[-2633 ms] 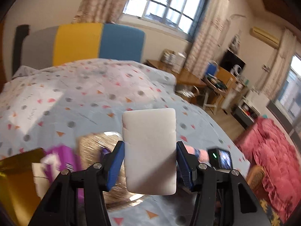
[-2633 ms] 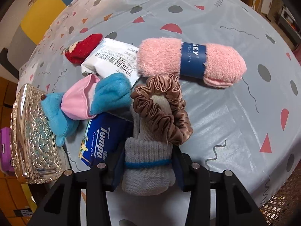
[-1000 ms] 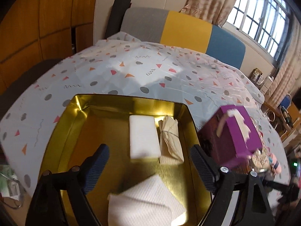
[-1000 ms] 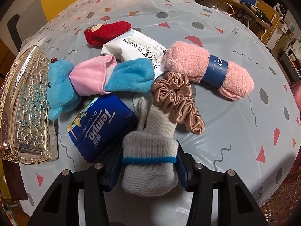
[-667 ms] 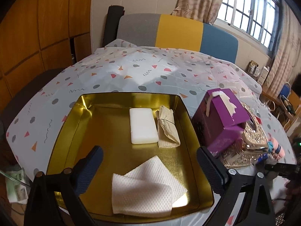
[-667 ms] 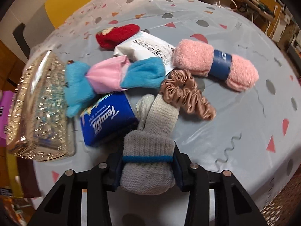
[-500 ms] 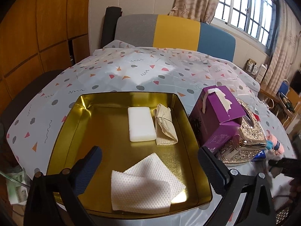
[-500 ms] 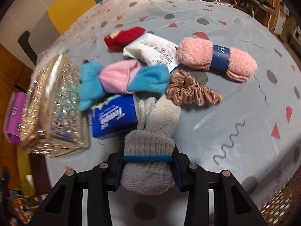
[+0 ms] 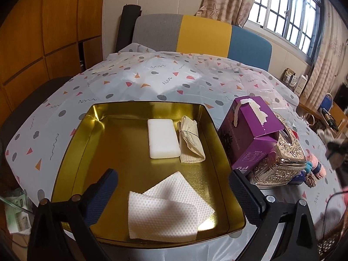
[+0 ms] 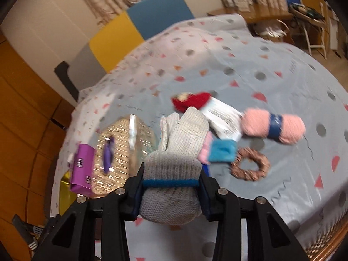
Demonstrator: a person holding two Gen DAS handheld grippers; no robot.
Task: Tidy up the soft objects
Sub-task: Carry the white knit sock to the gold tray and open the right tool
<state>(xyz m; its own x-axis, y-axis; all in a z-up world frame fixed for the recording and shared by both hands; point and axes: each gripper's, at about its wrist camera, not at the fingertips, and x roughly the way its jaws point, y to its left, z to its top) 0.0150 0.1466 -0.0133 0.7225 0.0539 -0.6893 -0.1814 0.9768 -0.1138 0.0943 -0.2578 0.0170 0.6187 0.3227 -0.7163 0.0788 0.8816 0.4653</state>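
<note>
My right gripper [image 10: 170,180] is shut on the cuff of a grey knit glove [image 10: 182,134] with a blue band, held up off the table. Beneath it lie a red sock [image 10: 191,101], a white packet [image 10: 224,119], a pink towel roll [image 10: 271,126], a blue and pink plush bow [image 10: 221,152] and a brown scrunchie [image 10: 250,165]. My left gripper [image 9: 171,175] stands wide open over the near end of a gold tray [image 9: 71,143], holding nothing. In the tray lie a white foam block [image 9: 162,139], a tied beige cloth [image 9: 191,143] and white paper towels [image 9: 165,213].
A purple carton [image 9: 250,134] and an ornate gold tissue box [image 9: 285,158] stand between the tray and the pile of soft things. A grey, yellow and blue chair back [image 9: 202,34] rises behind the table. The patterned cloth drops off at the table's round edge.
The white block that my left gripper held now lies in the tray, and that gripper has opened wide and drawn back. My right gripper has raised the glove off the table.
</note>
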